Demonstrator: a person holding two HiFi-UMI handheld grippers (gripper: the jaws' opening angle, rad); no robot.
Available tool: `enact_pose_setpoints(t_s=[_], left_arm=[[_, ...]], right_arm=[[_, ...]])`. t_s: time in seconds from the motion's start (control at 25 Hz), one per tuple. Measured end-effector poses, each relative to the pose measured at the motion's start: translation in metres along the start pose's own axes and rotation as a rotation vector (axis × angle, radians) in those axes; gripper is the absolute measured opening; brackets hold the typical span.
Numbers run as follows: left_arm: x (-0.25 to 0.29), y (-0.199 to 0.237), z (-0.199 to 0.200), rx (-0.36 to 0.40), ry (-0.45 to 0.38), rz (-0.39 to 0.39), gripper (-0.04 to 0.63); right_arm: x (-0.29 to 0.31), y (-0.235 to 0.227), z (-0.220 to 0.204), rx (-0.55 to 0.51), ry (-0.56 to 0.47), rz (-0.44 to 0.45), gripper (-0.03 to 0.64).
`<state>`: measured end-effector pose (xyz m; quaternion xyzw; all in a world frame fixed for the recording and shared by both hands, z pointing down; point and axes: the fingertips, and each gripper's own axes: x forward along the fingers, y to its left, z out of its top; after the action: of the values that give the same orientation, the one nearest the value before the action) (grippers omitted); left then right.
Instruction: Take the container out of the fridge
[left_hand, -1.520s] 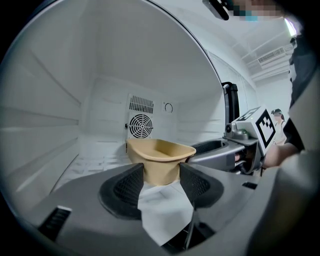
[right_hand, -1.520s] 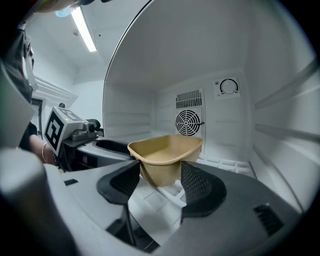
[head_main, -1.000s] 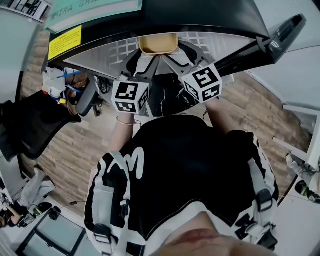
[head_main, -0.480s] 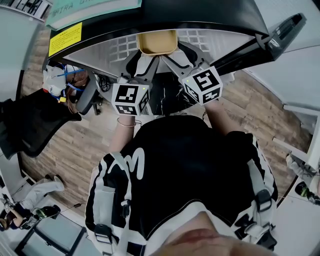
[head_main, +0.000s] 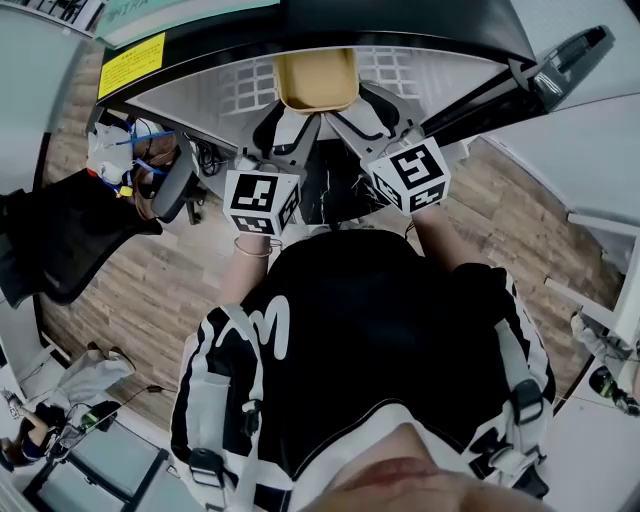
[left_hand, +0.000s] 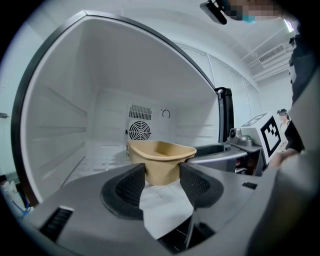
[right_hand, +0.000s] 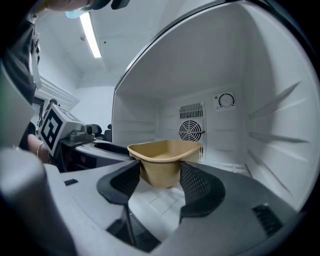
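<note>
A tan open-topped container (head_main: 317, 80) sits at the mouth of the white fridge (head_main: 230, 95), just under its black top edge. My left gripper (head_main: 293, 128) and right gripper (head_main: 348, 115) reach up to it from below, one at each side. In the left gripper view the container (left_hand: 161, 159) has its lower body pinched between the black ribbed pads (left_hand: 131, 186) of the left gripper (left_hand: 162, 177). The right gripper view shows the same container (right_hand: 165, 160) held between the right gripper's (right_hand: 160, 177) pads (right_hand: 196, 184). It hangs above the fridge floor.
The fridge's back wall carries a round fan grille (left_hand: 139, 131). Its black door (head_main: 560, 70) stands open at the right. A black office chair (head_main: 70, 240) stands on the wooden floor (head_main: 150, 300) at the left. White shelf ribs (right_hand: 272, 107) line the fridge's side walls.
The container has come further out from under the fridge's black top edge, showing more of its inside. Both grippers have kept hold of it and shifted only slightly.
</note>
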<state>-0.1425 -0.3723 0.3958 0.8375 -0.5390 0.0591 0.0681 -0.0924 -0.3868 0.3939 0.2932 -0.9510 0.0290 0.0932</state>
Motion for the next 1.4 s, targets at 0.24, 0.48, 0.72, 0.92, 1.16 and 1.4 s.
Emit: enact_pose_setpoints(t_s=[0.24,0.48,0.72,0.92,1.16,1.4], left_arm=[[-0.005,-0.006,-0.001,-0.005,0.005,0.012,0.215],[-0.008,-0.013,0.000,0.007,-0.006,0.035,0.215],[-0.011,-0.020,0.002,0.002,-0.014,0.059,0.215],[-0.013,-0.028,0.002,-0.002,-0.027,0.087,0.215],[-0.015,-0.038,0.001,0.004,-0.041,0.112,0.215],[-0.019,-0.043,0.003,0.010,-0.059,0.126,0.215]], right_arm=[[-0.007,0.004,-0.001,-0.005,-0.012,0.011,0.245],[-0.013,0.004,-0.002,-0.003,-0.022,0.027,0.245],[-0.020,0.004,0.000,-0.008,-0.029,0.051,0.245],[-0.027,0.004,-0.001,-0.007,-0.043,0.082,0.245],[-0.036,0.004,-0.003,-0.022,-0.055,0.104,0.245],[-0.041,0.006,-0.001,-0.020,-0.068,0.118,0.245]])
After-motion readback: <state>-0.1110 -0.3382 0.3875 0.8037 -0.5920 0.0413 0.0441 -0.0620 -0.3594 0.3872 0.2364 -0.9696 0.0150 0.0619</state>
